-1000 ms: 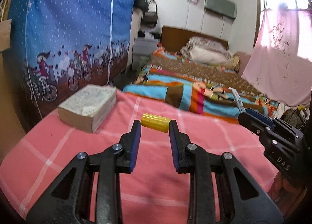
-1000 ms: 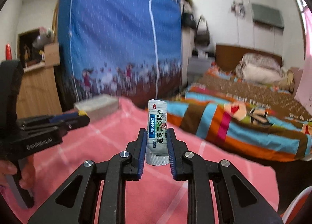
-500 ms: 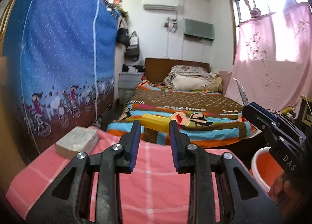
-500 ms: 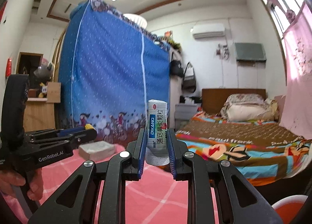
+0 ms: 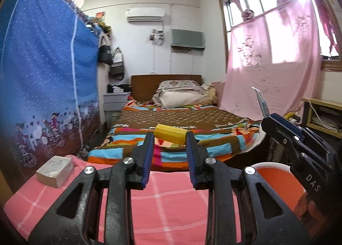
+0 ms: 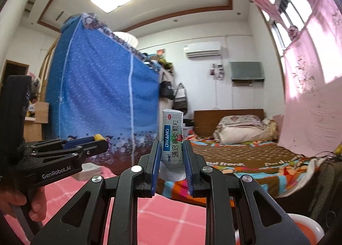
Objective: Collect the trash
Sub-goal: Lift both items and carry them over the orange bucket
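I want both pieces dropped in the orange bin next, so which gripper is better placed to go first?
Probably the right. In the left wrist view the right gripper, shut on the medicine sachet, hangs almost over the orange bin. The left gripper, shut on the yellow cylinder, sits over the pink blanket, beside the bin.

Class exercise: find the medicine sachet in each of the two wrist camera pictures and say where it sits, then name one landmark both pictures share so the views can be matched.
Left wrist view: the medicine sachet shows edge-on at the right, sticking up from the right gripper.
Right wrist view: the sachet stands upright at centre, clamped between the gripper's blue pads.
Shared landmark: the air conditioner on the far wall, above the bed.
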`<state>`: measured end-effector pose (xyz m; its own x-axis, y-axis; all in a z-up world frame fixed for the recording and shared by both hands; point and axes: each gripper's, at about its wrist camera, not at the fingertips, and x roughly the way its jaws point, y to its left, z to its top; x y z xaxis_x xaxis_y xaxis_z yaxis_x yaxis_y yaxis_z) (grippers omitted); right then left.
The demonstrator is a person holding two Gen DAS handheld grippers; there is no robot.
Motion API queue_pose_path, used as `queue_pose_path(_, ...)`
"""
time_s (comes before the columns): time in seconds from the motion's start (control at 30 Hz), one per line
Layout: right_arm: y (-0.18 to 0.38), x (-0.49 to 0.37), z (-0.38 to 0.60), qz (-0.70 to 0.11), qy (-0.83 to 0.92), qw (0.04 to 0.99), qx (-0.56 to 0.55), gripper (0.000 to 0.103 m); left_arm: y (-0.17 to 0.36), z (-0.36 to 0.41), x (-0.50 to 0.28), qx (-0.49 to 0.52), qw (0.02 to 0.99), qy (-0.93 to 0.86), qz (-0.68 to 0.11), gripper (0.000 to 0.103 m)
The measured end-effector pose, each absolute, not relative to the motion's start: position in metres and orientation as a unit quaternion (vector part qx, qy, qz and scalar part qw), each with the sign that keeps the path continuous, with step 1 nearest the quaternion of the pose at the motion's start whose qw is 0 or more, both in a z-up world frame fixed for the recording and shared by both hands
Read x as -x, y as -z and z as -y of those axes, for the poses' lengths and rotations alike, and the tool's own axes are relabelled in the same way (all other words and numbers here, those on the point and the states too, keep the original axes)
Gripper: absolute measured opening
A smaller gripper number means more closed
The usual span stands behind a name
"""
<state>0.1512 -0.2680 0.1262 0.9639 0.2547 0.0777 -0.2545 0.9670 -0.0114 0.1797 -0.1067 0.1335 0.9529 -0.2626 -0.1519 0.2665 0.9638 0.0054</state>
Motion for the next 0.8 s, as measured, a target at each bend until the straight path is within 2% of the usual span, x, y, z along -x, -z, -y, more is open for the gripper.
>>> queue_pose_path(0.37, -0.110, -0.126, 0.329, 0.029, -0.047, 0.998, -0.043, 0.019, -0.123, 0.164, -0.162, -0.029, 0.976, 0.204, -0.070, 0.033)
queue_pose_path(0.8, -0.088, -0.129, 0.378, -0.011, 0.004, 0.997, -0.073, 0.020, -0.102, 0.221, -0.168, -0.047, 0.955, 0.268, -0.114, 0.033)
